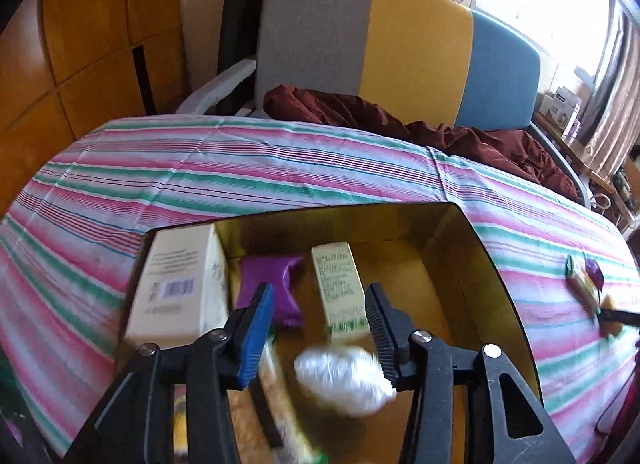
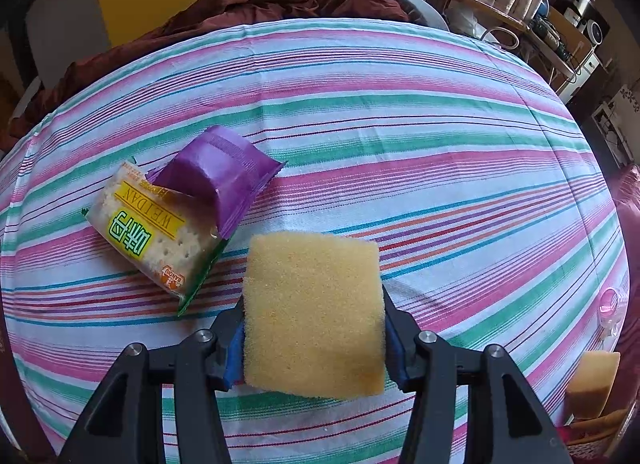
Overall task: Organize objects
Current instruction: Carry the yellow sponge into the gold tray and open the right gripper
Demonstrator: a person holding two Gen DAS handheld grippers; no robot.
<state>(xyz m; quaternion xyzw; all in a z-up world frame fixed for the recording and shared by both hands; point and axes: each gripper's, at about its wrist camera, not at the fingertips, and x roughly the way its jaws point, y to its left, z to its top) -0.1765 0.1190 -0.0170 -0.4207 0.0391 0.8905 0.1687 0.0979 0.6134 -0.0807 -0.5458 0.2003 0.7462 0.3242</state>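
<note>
Above the gold-lined box [image 1: 472, 264] on the striped surface [image 1: 240, 167], in the left wrist view, the left tongs [image 1: 320, 316] stand part open with nothing pressed between the pads — a blurred white wad [image 1: 344, 378] sits just below and between them, clear of both. Inside the box lie a cream carton [image 1: 176, 288] against the left wall, a purple packet [image 1: 276, 276] beside it and a slim green-printed carton [image 1: 342, 292] near the middle; a cracker pack [image 1: 276, 396] shows at the bottom edge. In the right wrist view, the right tongs [image 2: 314, 328] are clamped on a yellow sponge [image 2: 314, 316], held above the striped surface [image 2: 400, 123]. Just left of it a cracker packet [image 2: 148, 232] lies flat — a second purple packet [image 2: 224, 175] rests partly on top of it. Another sponge piece [image 2: 592, 384] shows at the right edge.
</note>
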